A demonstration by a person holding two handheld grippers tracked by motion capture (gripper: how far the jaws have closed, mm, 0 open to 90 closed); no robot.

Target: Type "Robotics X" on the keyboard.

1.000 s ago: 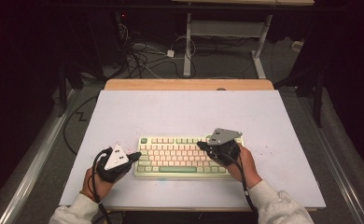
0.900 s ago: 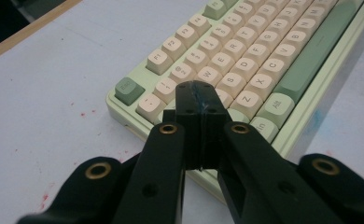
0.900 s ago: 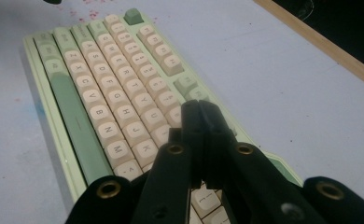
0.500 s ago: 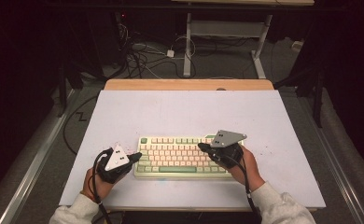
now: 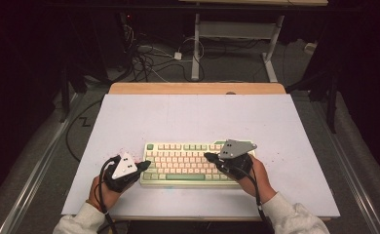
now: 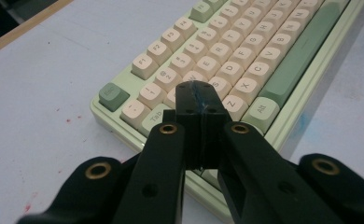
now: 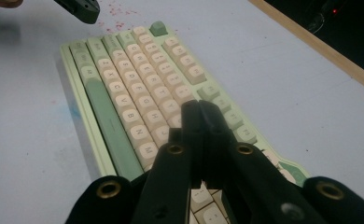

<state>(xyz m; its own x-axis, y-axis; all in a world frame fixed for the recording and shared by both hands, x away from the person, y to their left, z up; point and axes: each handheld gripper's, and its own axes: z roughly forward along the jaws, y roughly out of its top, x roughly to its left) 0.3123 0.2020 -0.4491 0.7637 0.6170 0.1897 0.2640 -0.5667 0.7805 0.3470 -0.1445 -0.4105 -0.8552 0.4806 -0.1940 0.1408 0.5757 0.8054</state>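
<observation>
Both grippers, jaws closed and empty, are poking at a keyboard [image 5: 198, 163] lying crosswise; left gripper [image 5: 143, 166] over its left end; right gripper [image 5: 209, 156] hovering over its right-hand keys.

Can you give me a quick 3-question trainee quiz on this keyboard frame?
1. True or false: the left gripper has its jaws shut, with nothing between them.
2. Over which end of the keyboard is the right gripper poised? A) the person's left end B) the person's right end C) beyond the far edge
3. Fill in: the long key along the keyboard's near edge, the space bar, is ____ in colour.

Key: 1 true; 2 B; 3 green.
</observation>
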